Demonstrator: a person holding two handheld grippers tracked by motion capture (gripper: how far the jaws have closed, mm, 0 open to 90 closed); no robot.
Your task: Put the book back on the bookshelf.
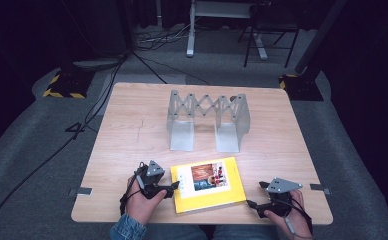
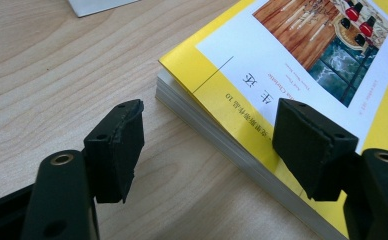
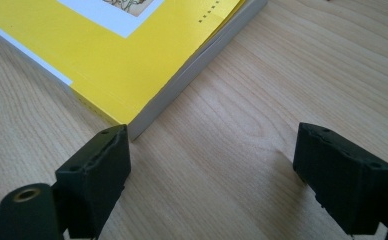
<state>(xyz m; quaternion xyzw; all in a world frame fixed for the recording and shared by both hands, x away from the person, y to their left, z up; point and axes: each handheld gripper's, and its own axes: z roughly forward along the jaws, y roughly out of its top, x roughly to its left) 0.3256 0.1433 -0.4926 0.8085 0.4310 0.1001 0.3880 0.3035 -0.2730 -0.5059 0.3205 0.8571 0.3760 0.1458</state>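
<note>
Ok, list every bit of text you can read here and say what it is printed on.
"生还": large title characters on the white panel of the yellow book, seen upside down in the left gripper view.
Small Latin lines beside the title: too blurred to read.
Line of small characters and digits along the yellow strip: not legible.

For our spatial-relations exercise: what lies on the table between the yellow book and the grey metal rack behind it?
Nothing: in the high view, bare wooden table separates the yellow book from the grey metal rack.
</note>
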